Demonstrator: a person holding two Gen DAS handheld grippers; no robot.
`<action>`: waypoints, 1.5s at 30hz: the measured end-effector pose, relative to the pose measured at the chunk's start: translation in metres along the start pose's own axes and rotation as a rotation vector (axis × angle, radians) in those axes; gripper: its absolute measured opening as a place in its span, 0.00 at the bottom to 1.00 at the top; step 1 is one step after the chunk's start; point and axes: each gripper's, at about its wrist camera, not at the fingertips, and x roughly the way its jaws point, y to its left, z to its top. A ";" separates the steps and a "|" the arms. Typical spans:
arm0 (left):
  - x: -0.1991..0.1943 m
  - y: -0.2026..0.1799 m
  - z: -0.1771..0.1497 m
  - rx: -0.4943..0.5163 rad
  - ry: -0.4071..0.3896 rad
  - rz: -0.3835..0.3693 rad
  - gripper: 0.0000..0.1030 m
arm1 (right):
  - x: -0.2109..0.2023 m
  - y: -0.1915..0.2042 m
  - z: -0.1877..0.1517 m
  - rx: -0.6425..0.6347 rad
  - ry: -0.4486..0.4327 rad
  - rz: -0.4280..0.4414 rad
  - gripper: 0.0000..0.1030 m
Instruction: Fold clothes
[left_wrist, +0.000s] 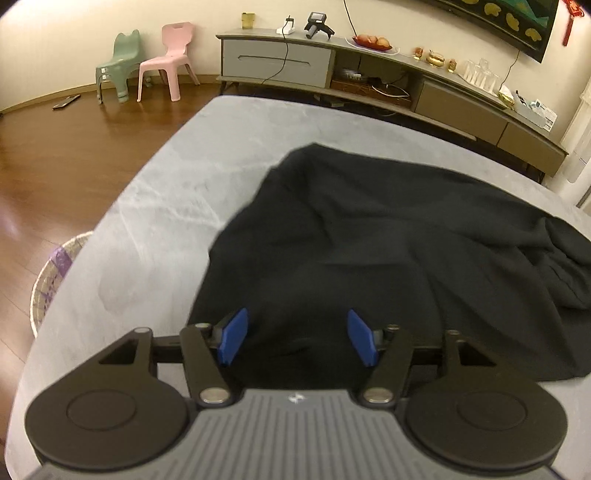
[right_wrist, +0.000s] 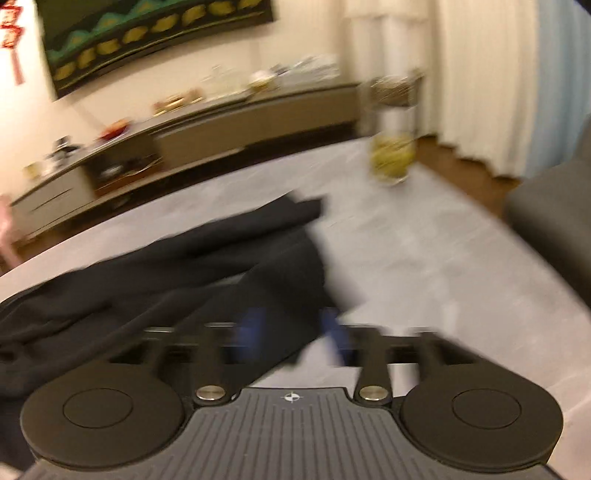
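Observation:
A black garment lies rumpled on a grey covered surface, reaching from its middle to the right edge of the left wrist view. My left gripper hovers over the garment's near edge, its blue pads wide apart and open, with only cloth below them. The right wrist view is blurred. There the garment fills the left side and ends in a folded corner near the middle. My right gripper is at that edge with its blue pads apart and open. The cloth's edge lies under them, and the grey surface lies to the right.
A woven basket stands on the wooden floor by the surface's left edge. Beyond are a pink chair, a green chair and a long low cabinet. A yellow-green jar and a dark seat are on the right.

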 end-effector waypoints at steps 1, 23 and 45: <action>0.000 0.002 -0.003 -0.027 0.002 -0.004 0.65 | 0.001 0.005 -0.003 -0.008 0.012 0.026 0.85; 0.060 0.007 0.009 -0.160 0.015 0.100 0.75 | 0.031 0.006 0.042 0.216 -0.161 0.167 0.05; 0.025 0.058 0.008 -0.449 0.019 -0.028 0.78 | -0.024 0.022 0.014 0.014 -0.179 0.027 0.72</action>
